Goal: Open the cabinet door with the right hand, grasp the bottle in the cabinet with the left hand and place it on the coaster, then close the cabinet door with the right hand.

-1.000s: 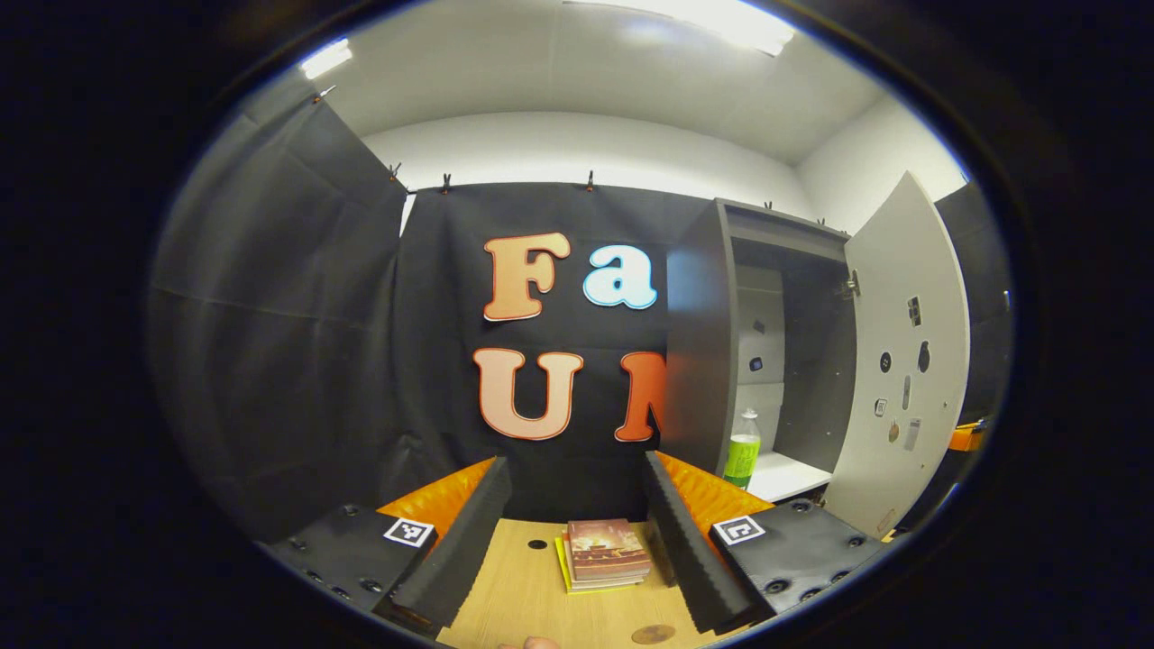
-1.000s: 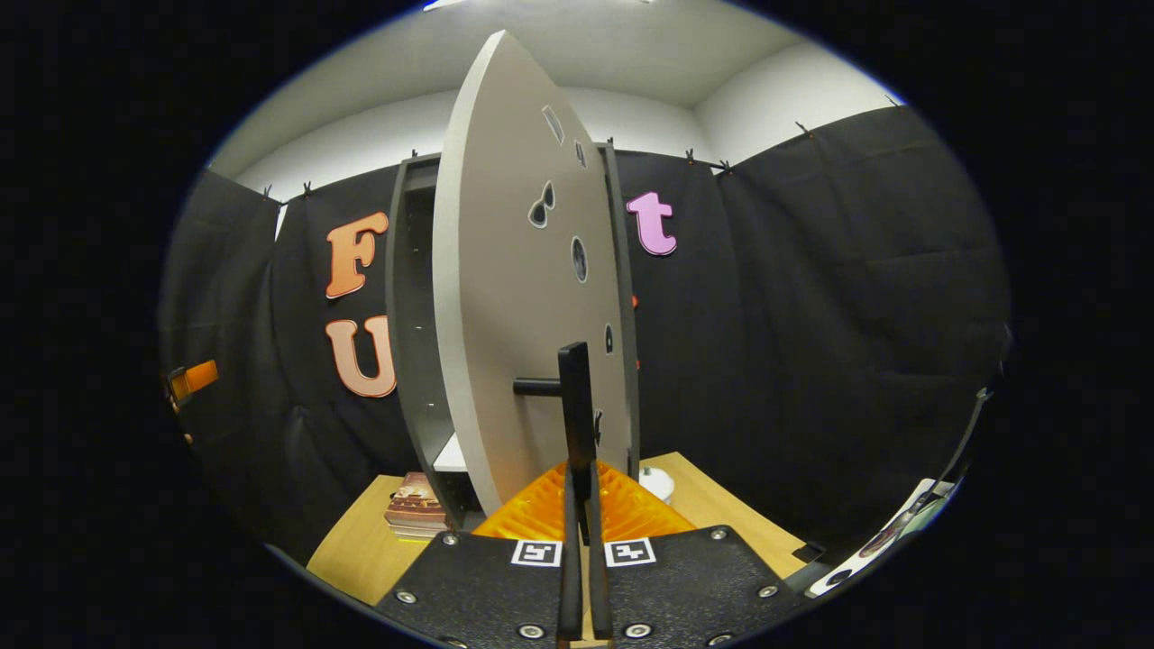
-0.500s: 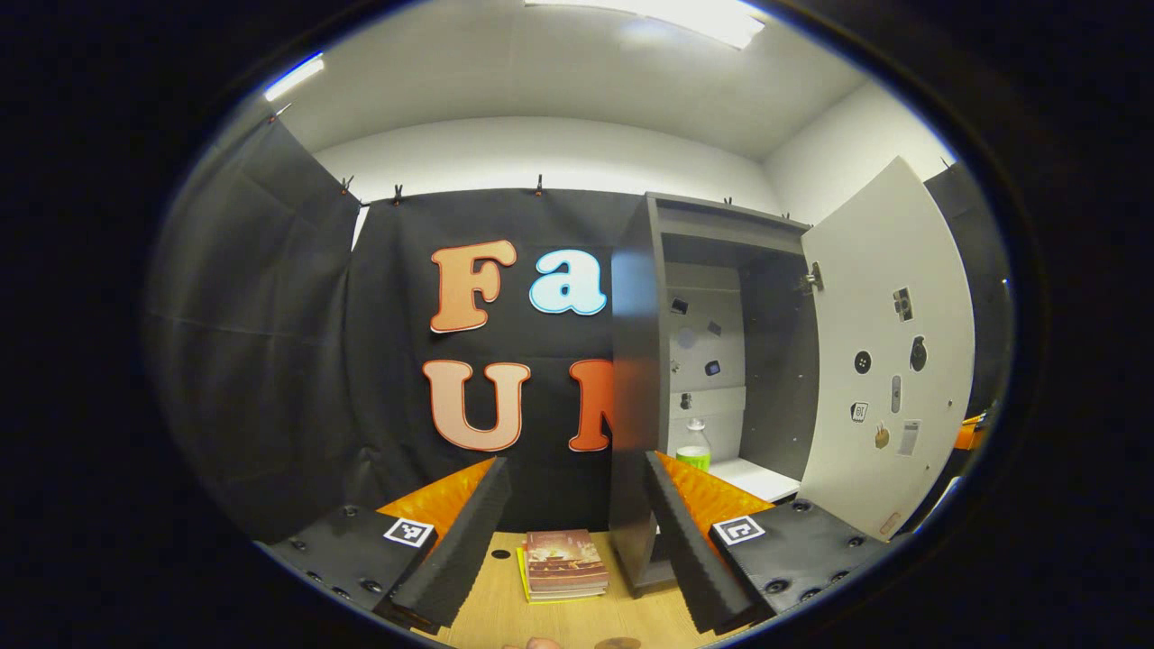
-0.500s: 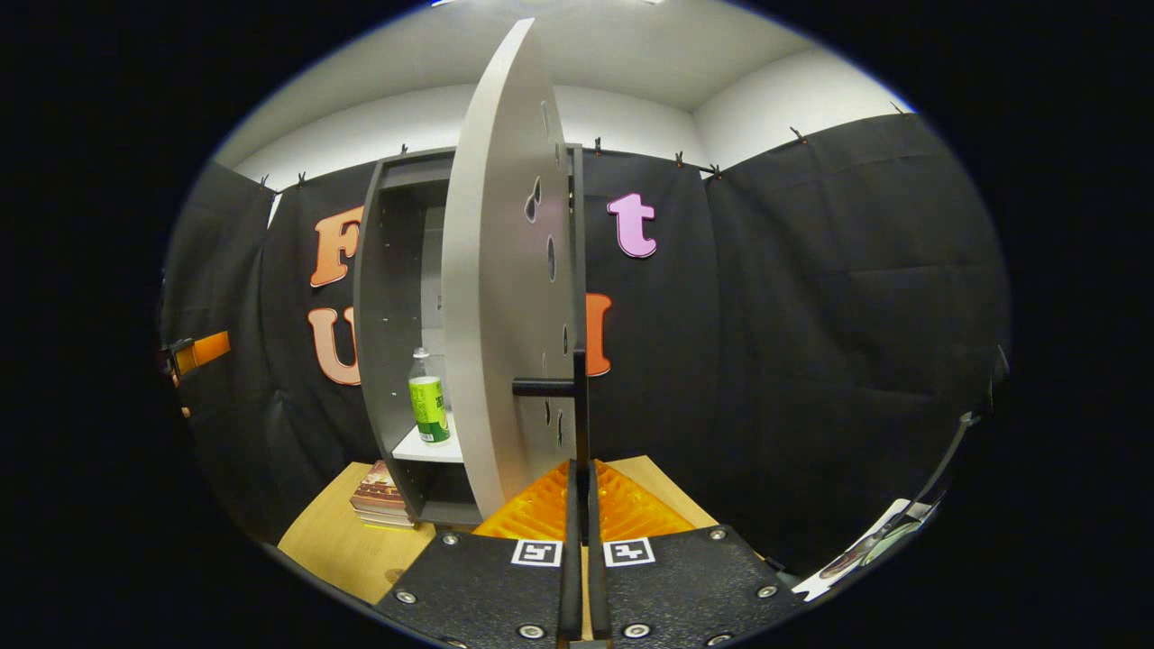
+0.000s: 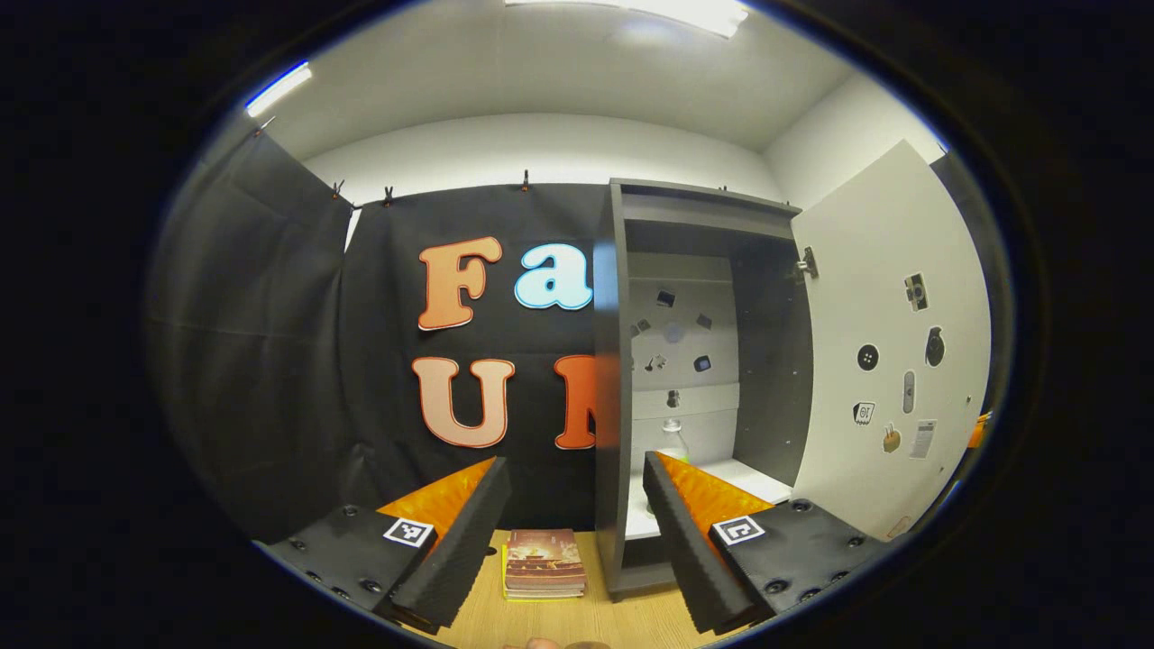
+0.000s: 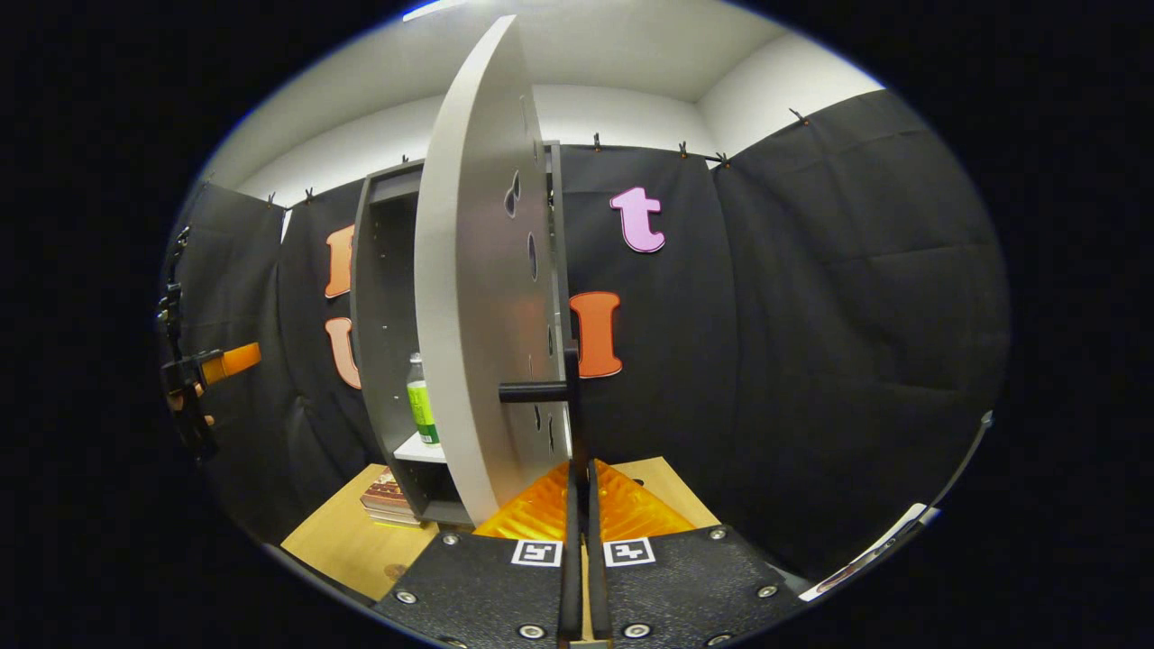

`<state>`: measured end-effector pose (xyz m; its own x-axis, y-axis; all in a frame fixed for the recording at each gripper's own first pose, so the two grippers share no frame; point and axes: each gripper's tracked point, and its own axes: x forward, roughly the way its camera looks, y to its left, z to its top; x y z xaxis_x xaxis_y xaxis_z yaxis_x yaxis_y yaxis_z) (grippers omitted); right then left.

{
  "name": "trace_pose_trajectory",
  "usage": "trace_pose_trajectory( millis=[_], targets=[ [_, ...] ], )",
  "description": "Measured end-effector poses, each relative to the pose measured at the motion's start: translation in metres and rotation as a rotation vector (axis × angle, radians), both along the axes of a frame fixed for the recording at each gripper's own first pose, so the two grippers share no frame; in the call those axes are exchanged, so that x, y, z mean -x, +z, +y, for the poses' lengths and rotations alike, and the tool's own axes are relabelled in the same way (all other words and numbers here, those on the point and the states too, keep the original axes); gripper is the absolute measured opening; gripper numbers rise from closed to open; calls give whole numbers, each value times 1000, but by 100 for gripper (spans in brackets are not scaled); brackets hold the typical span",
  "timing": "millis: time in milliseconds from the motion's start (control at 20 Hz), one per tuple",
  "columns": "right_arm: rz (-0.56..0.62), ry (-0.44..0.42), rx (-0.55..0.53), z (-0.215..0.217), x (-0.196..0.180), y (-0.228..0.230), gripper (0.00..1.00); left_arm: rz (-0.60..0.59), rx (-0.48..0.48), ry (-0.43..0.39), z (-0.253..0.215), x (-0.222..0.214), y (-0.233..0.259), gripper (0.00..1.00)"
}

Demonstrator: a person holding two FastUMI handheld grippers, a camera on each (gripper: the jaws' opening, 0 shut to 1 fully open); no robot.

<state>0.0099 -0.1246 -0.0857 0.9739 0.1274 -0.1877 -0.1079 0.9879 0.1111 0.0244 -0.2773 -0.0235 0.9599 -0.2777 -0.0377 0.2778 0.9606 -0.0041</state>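
Swinging wider since the previous frames, the cabinet door [image 6: 469,297] now exposes the green-labelled bottle [image 6: 419,403] on the shelf, right gripper [image 6: 579,505] clamped on the door handle [image 6: 563,397]; we advance the spread-jawed left gripper [image 5: 572,532] straight at it.

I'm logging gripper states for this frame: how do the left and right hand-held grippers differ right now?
The left hand-held gripper is open, its fingers spread wide with nothing between them; the right hand-held gripper is shut on the door handle. The left one hangs free, facing the open cabinet and the bottle inside; the right one is at the door, seen nearly edge-on. Both are above the wooden table.
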Motion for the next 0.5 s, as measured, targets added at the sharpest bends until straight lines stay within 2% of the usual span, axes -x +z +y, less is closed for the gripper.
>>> trace_pose_trajectory(
  millis=[400,500],
  targets=[
    [14,81,-55,-18,0,-2,3,45,4,-46,-68,-8,-15,94],
    [21,100,-82,-19,9,-2,6,46,1,-51,-80,-13,-16,94]
  ],
)
